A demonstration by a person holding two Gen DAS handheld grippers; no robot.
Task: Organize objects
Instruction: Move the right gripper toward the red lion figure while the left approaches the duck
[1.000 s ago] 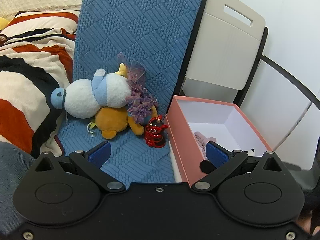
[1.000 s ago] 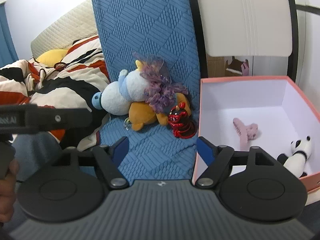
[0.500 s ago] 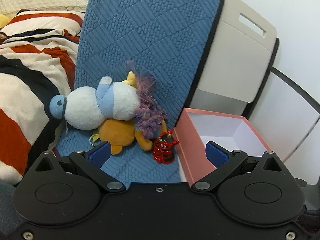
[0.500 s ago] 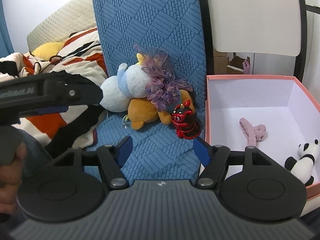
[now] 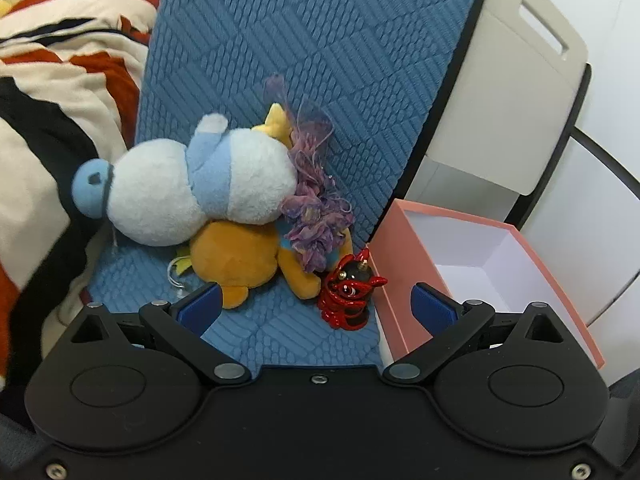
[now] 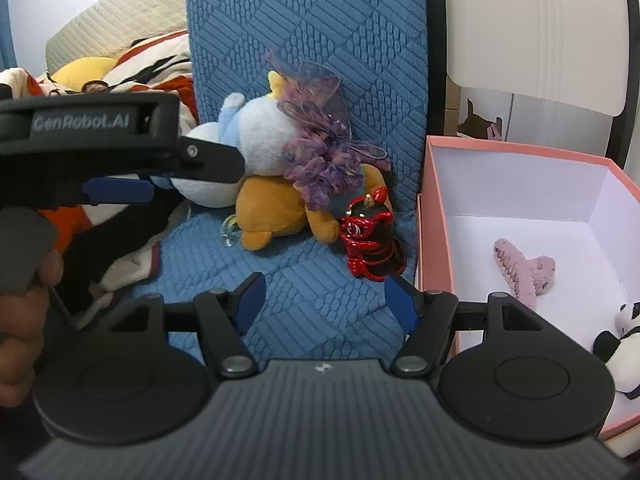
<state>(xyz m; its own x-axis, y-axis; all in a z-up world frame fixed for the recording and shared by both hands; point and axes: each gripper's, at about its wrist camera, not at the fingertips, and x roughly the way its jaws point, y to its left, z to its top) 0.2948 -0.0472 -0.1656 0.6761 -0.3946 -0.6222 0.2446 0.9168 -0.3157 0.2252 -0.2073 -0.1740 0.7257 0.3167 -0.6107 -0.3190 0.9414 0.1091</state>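
Red toy [image 6: 370, 236] loomed bigger than a second back, just ahead of right gripper [image 6: 324, 300], jaws narrowed, nothing between. Left gripper [image 5: 316, 306] apart, empty. Probably headed for pink box [image 6: 436, 240].

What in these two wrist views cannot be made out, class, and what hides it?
- Orange plush: face hidden under white plush and purple ribbon, both views.
- Panda toy: cut off by right view's edge.
- Pink box: floor hidden by left tool, left view.
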